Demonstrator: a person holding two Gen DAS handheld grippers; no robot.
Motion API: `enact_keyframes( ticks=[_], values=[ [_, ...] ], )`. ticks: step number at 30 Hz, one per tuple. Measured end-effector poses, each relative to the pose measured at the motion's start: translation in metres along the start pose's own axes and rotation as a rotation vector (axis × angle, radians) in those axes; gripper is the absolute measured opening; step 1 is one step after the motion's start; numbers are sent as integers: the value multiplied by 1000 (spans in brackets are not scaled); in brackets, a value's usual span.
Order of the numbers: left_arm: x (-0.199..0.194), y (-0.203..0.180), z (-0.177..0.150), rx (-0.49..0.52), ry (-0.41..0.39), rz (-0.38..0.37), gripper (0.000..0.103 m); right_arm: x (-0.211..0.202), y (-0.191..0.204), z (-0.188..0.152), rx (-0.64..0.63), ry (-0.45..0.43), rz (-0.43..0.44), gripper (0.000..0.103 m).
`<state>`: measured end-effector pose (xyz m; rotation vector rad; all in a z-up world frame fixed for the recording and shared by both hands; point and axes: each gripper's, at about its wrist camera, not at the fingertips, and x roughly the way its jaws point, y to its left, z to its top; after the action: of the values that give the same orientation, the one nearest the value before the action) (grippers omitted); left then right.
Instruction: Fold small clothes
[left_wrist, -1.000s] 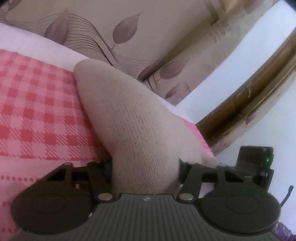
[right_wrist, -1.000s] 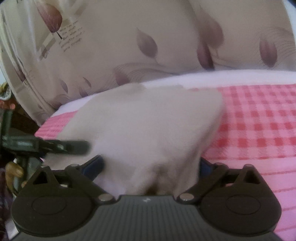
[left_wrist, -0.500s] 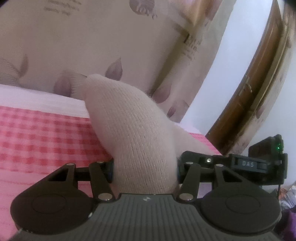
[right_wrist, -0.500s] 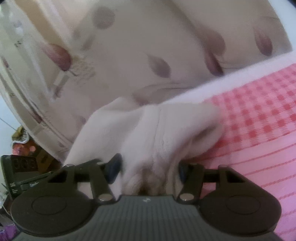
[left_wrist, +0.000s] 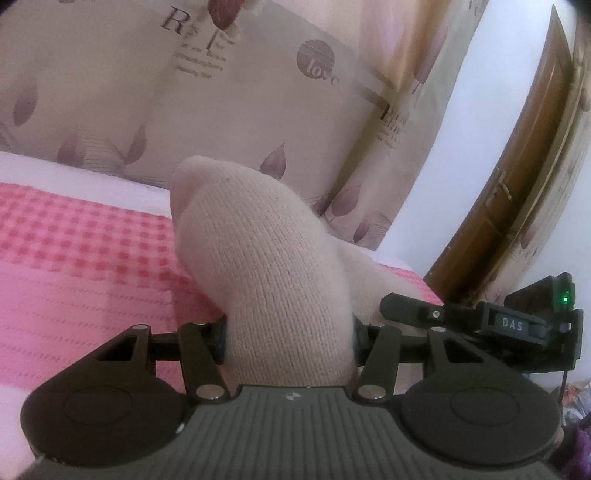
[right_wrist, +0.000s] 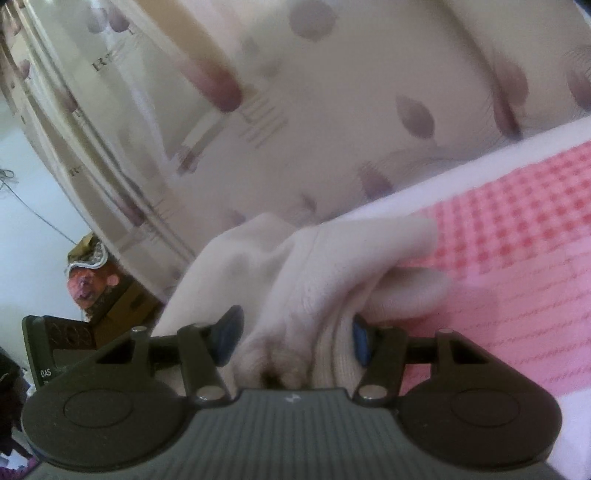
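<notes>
- The left claw (left_wrist: 290, 334) is gripping a bunched end of the beige knitted garment (left_wrist: 266, 266), its blue pads pressing into the thick roll, which is rising in a hump above the pink checked bed cover (left_wrist: 74, 258).
- Judging from that roll, the hold is taking several layers at once; an inner layer could be sliding free as the cloth is carried, leaving the fold uneven.
- The right claw (right_wrist: 291, 338) is also gripping the garment (right_wrist: 306, 280), here gathered into puckered folds; its left pad (right_wrist: 227, 338) seems to be pressing only lightly, so I judge this grip the weaker one.
- If the two claws are pulling apart, the knit could be stretching or slipping out; if they are drifting together, the slack middle could be sagging onto the bed cover (right_wrist: 517, 258) and creasing.
- The left wrist view is showing the knit texture sharply, the other claw's black body (left_wrist: 509, 326) to the garment's right, and a wooden door frame (left_wrist: 517, 184).
- The right wrist view, blurred, is showing instead the garment's loose flap and the patterned curtain (right_wrist: 295, 110) behind it.
</notes>
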<state>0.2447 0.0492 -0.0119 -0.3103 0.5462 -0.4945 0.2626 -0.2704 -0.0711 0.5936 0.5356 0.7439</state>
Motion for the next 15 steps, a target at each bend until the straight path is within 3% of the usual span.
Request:
enact_keyframes(
  ticks=[15],
  values=[
    [-50, 11, -28, -23, 9, 40, 54, -11, 43, -48, 46, 30, 20, 59]
  ],
)
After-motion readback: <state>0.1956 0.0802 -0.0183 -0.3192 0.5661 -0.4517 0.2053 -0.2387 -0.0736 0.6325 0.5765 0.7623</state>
